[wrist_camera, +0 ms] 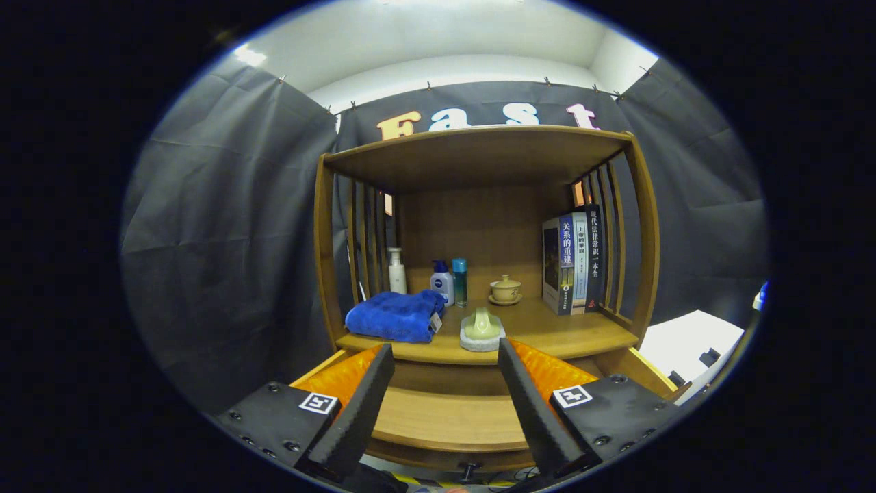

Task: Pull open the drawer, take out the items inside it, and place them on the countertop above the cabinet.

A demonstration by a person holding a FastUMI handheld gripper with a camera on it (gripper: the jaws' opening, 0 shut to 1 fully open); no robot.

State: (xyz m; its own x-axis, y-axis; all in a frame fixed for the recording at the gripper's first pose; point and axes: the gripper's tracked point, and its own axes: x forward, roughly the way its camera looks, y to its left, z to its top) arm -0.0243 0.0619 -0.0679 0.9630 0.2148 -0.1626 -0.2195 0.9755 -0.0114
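Note:
The wooden cabinet's drawer (445, 421) stands pulled open below me, and its bare floor shows between my fingers. Its knob (469, 471) sits at the near front. My gripper (445, 349) hangs open over the drawer with nothing between the fingers. Just beyond the fingertips, on the front edge of the countertop (575, 335), rests a pale green handled piece on a white base (482, 330). A folded blue towel (395, 315) lies to its left on the countertop.
At the back of the countertop stand a white pump bottle (397, 270), two smaller bottles (449, 281) and a lidded teacup on a saucer (505, 290). Books (573, 260) lean at the right. A shelf roof (479, 154) spans above. Slatted sides enclose the space.

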